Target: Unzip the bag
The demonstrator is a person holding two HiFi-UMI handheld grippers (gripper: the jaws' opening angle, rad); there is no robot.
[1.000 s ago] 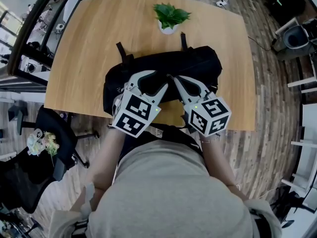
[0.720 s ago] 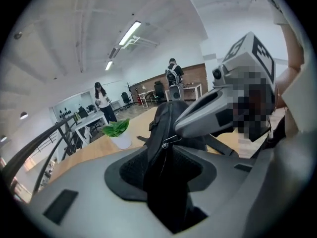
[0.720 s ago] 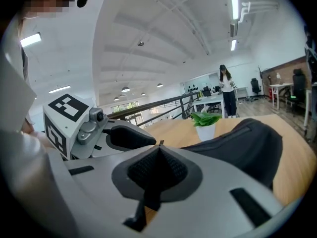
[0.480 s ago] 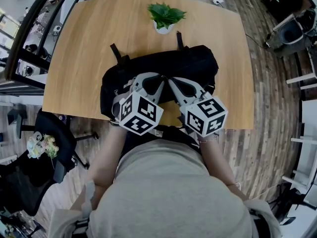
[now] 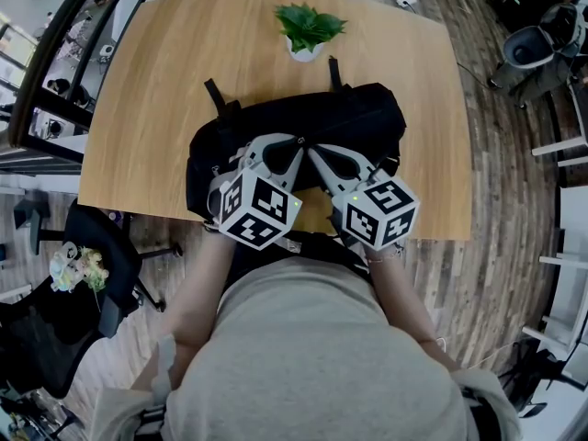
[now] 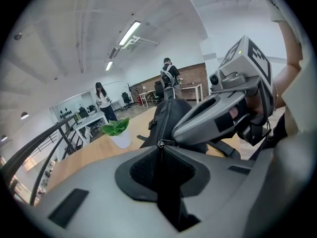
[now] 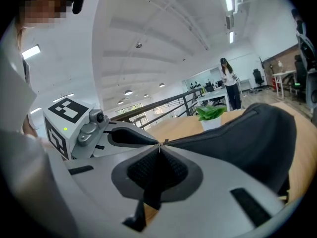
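A black bag [image 5: 354, 118] lies across the near half of the wooden table [image 5: 156, 81]. Both grippers meet at its near top edge, tips almost touching. My left gripper [image 5: 300, 145] is closing its jaws. In the left gripper view its tips [image 6: 159, 146] pinch the small metal zipper pull [image 6: 159, 143], with black fabric showing between the fingers. My right gripper [image 5: 313, 147] is shut. In the right gripper view its tips [image 7: 159, 147] clamp a black strip of the bag [image 7: 247, 138] right beside the left gripper's fingers [image 7: 131, 137].
A small potted plant [image 5: 308, 30] in a white pot stands behind the bag near the table's far edge. The table's near edge [image 5: 432, 237] lies just under the gripper cubes. An office chair [image 5: 92, 255] sits on the floor at the left.
The left gripper's fingers, spread wide over the bag a second ago, have drawn together at the zipper. The right gripper has stayed shut in place.
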